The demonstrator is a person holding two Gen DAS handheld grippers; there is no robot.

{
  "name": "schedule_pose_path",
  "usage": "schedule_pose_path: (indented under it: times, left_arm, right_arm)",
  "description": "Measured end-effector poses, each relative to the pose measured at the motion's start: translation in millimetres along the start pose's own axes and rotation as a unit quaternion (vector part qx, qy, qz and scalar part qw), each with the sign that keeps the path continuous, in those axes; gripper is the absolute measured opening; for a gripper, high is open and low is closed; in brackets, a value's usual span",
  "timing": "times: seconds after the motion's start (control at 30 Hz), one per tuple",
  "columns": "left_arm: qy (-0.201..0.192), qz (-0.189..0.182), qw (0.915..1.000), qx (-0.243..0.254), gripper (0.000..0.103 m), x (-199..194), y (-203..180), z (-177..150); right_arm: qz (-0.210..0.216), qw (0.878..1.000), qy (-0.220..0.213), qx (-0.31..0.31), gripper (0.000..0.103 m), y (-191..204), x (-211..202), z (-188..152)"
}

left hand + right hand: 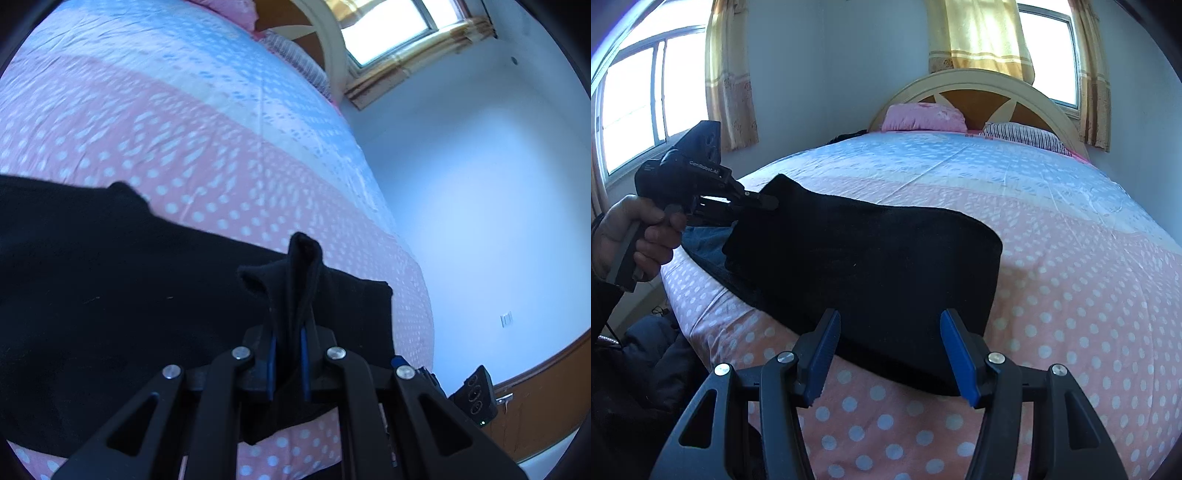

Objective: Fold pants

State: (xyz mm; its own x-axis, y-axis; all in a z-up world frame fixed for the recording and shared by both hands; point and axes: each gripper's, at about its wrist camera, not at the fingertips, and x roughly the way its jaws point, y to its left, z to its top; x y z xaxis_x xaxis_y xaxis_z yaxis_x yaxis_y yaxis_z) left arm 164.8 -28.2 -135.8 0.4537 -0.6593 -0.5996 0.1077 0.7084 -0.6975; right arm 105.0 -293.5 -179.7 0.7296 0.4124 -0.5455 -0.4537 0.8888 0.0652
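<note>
Black pants (871,258) lie folded across the near part of a bed with a pink and blue dotted sheet (1052,229). My left gripper (288,354) is shut on a bunched edge of the pants (303,273), lifted slightly off the sheet. From the right wrist view the same left gripper (764,201) pinches the pants' far-left corner, held by a hand (639,232). My right gripper (890,350) stands open just above the pants' near edge, blue pads (955,354) apart, holding nothing.
A pink pillow (923,118) and a striped pillow (1023,136) lie by the wooden headboard (979,92). Dark clothing (646,350) sits heaped on the floor at the left. Curtained windows (635,103) line the walls. The bed's edge drops off near the left gripper.
</note>
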Motion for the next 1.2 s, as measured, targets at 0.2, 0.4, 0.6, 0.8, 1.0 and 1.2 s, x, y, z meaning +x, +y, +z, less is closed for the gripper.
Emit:
schedule_pose_path:
  times: [0.2, 0.4, 0.6, 0.8, 1.0, 1.2]
  left_arm:
    - [0.018, 0.021, 0.9995, -0.018, 0.013, 18, 22, -7]
    - [0.004, 0.035, 0.9994, 0.006, 0.021, 3, 17, -10]
    - [-0.041, 0.087, 0.991, 0.093, 0.05, -12, -13, -15]
    - [-0.006, 0.14, 0.9779, 0.155, 0.05, 21, -14, -33]
    - [-0.014, 0.183, 0.9596, 0.213, 0.055, 25, -30, -41]
    - [-0.038, 0.211, 0.9494, 0.23, 0.071, 23, -36, -36]
  right_arm:
    - [-0.006, 0.999, 0.03, -0.009, 0.063, 2, 13, -6]
    - [0.016, 0.999, -0.008, 0.029, 0.063, -9, -4, 19]
    - [0.047, 0.993, -0.007, 0.107, 0.064, -35, 30, 62]
    - [0.036, 0.984, 0.06, 0.167, 0.064, -59, 92, 59]
    - [0.021, 0.989, 0.044, 0.142, 0.064, -49, 64, 53]
    - [0.01, 0.992, 0.047, 0.12, 0.064, -28, 22, 39]
